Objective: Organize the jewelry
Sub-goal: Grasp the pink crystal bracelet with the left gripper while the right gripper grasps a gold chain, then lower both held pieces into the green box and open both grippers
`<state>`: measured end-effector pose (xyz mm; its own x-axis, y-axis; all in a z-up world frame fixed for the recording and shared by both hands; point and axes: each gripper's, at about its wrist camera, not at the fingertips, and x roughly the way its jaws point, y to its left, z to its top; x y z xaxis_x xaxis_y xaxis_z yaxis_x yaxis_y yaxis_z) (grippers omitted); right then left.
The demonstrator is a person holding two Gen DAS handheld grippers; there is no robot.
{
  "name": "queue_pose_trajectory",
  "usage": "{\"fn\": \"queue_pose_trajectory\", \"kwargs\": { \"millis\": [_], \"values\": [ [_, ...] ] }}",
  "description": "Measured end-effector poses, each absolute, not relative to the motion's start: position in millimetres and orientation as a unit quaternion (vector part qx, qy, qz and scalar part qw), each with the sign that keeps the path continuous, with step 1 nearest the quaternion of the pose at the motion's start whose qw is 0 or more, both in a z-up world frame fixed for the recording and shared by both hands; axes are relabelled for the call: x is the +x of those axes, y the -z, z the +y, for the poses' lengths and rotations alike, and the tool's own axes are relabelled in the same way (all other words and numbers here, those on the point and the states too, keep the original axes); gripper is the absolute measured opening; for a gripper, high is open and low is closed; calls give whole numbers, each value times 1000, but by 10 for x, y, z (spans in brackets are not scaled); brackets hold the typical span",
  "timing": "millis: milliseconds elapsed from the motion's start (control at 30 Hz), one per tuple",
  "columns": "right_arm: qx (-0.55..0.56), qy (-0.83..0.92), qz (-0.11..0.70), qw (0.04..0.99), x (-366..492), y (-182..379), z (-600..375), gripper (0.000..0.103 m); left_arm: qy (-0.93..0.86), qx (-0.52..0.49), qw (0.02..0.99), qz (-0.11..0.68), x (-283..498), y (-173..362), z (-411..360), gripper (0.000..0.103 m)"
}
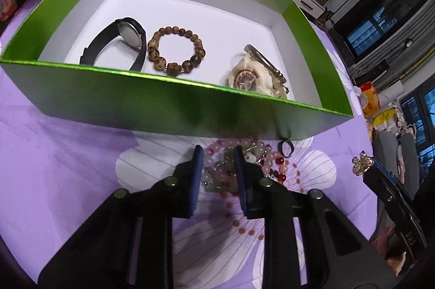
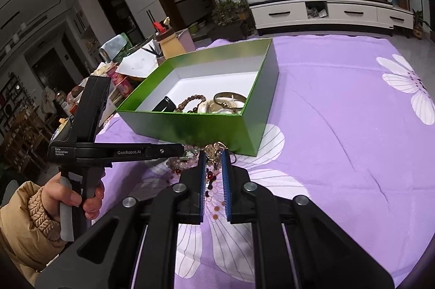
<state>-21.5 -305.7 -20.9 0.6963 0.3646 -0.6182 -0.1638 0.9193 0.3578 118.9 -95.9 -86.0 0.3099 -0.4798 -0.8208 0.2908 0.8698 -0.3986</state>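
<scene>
A green box (image 1: 168, 104) with a white floor stands on the purple cloth; it also shows in the right wrist view (image 2: 190, 126). Inside lie a black watch (image 1: 127, 41), a brown bead bracelet (image 1: 174, 49), a cream watch (image 1: 250, 77) and a metal bangle (image 1: 266, 63). A pile of pink and pale bead bracelets (image 1: 225, 172) lies on the cloth in front of the box. My left gripper (image 1: 218, 153) is open with its jaws either side of the pile. My right gripper (image 2: 213, 153), seen at the right in the left view (image 1: 361, 164), is shut on a gold pearl ornament (image 1: 360, 165).
A small dark ring (image 1: 286, 147) lies by the box's front right corner. The purple floral cloth (image 2: 339, 126) stretches to the right of the box. Cluttered boxes and papers (image 2: 127, 66) stand beyond the table's left edge. A hand (image 2: 68, 196) holds the left gripper's handle.
</scene>
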Motion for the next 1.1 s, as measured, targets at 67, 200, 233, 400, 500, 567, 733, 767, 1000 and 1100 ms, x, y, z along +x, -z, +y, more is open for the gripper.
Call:
{"fn": "queue_pose_trajectory", "kwargs": {
  "millis": [67,200,233,400,500,567,733,767,1000,1100],
  "values": [
    [135,-140,362,912,-214,199,-3044,11,249,-92,801,537,1177,882,-958,15],
    [135,-131,364,912,-199,193,-3014,11,251,-94,804,531,1119,863,-968,7],
    [136,-129,365,912,-201,192,-3004,11,251,-94,805,529,1114,841,-943,7],
    [137,-127,362,913,-211,137,-2944,11,271,-94,811,509,1046,647,-959,7],
    [133,-126,358,916,-222,82,-2912,11,279,-97,815,499,987,515,-940,7],
    [130,-127,355,917,-230,46,-2886,11,286,-97,819,488,948,391,-934,7],
    [121,-131,349,920,-244,-44,-2826,11,294,-96,831,462,852,103,-917,7],
    [119,-133,347,921,-253,-60,-2817,11,295,-96,834,457,834,52,-894,7],
    [107,-142,337,925,-220,-165,-2717,11,287,-97,846,440,865,-202,-673,7],
    [101,-145,332,926,-160,-209,-2674,11,279,-96,852,432,925,-284,-621,7]
  ]
}}
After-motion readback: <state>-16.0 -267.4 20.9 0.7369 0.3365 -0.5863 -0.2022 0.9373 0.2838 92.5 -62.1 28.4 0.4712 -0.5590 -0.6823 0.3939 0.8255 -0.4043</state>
